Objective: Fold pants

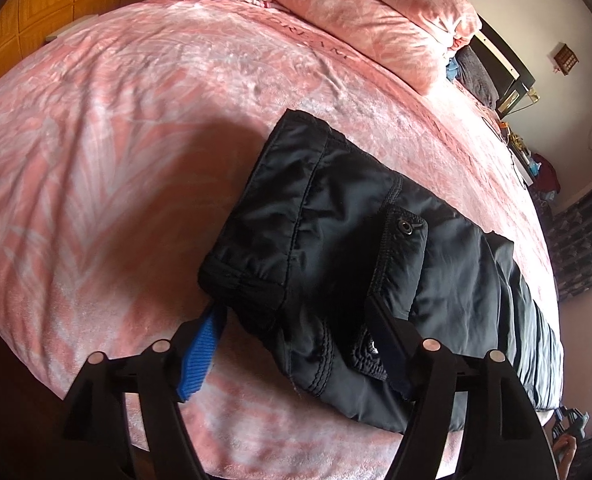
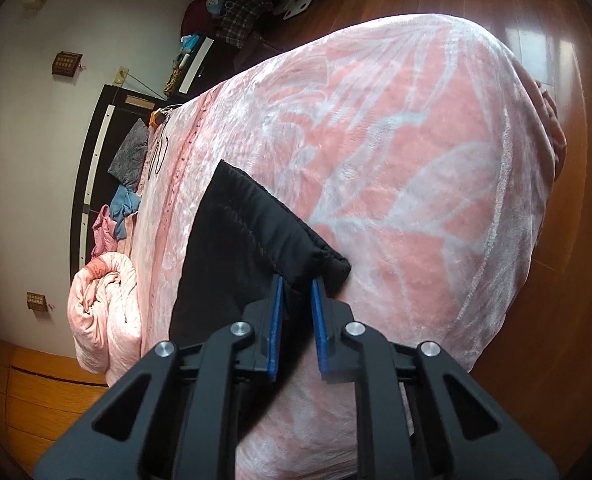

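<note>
Black padded pants [image 1: 368, 248] lie on a pink patterned blanket [image 1: 115, 140]. In the left wrist view their leg-cuff end is nearest me, with a snap tab on top. My left gripper [image 1: 291, 320] is open wide, its fingers either side of that end, the blue-padded finger [image 1: 199, 356] at the left edge. In the right wrist view the elastic waistband corner of the pants [image 2: 255, 240] sits between my right gripper's [image 2: 298, 284] blue pads, which are closed on the fabric.
A rolled pink quilt [image 1: 368, 12] lies at the head of the bed, also in the right wrist view [image 2: 103, 312]. A dark headboard [image 2: 99, 152] and cluttered side table stand beyond. Wooden floor [image 2: 556, 20] surrounds the bed.
</note>
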Available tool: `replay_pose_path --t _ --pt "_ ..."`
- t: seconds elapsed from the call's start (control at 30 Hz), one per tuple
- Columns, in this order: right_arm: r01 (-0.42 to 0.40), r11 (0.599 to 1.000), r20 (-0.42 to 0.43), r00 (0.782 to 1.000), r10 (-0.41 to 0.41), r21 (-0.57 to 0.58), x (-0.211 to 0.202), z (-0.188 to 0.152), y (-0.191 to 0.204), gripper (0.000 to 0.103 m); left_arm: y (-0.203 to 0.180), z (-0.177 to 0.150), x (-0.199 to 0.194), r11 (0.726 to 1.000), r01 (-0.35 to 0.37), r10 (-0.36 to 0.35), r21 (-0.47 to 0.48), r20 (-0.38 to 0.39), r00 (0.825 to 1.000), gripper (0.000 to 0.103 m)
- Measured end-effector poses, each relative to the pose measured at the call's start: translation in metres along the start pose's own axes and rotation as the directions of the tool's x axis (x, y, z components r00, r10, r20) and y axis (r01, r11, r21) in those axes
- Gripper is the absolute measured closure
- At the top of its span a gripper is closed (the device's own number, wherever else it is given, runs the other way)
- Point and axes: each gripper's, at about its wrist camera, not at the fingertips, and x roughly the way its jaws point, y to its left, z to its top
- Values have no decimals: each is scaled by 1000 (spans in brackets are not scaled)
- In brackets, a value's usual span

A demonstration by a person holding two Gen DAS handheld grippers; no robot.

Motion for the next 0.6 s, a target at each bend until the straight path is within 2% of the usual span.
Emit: replay_pose_path --t 0.03,0.1,0.13,0.2,0.27,0.3,0.33,0.43,0.6 --pt "-5 1000 -2 1000 5 -5 1 0 0 90 -2 0 1 1000 0 0 2 -2 1000 31" --pt "-68 998 1 998 68 -12 -3 0 0 81 -4 -1 0 1000 3 -3 2 -2 1000 30" --pt "-99 995 11 995 99 -15 -8 1 -1 69 -5 -2 0 1000 3 -3 2 0 1000 28" --pt "-123 992 40 992 123 -21 -17 1 -6 51 -6 -4 -2 1000 5 -5 2 7 1000 24" --pt "-159 987 47 986 159 -6 -22 3 -12 45 -7 -7 -3 1000 3 -3 2 12 1000 21" --pt "-181 983 45 983 181 6 -23 3 -15 36 -6 -9 -3 1000 5 -5 -5 14 1000 20" --pt "-202 979 41 979 201 16 -22 2 -17 33 -6 -10 -3 1000 8 -7 -13 16 1000 18" --pt "-244 969 15 970 244 26 -12 -3 -20 33 -3 -12 -2 999 9 -9 -42 15 1000 18" --pt "-251 966 -21 967 253 55 10 -12 -20 33 1 -18 -1 995 20 -17 -102 28 999 17"
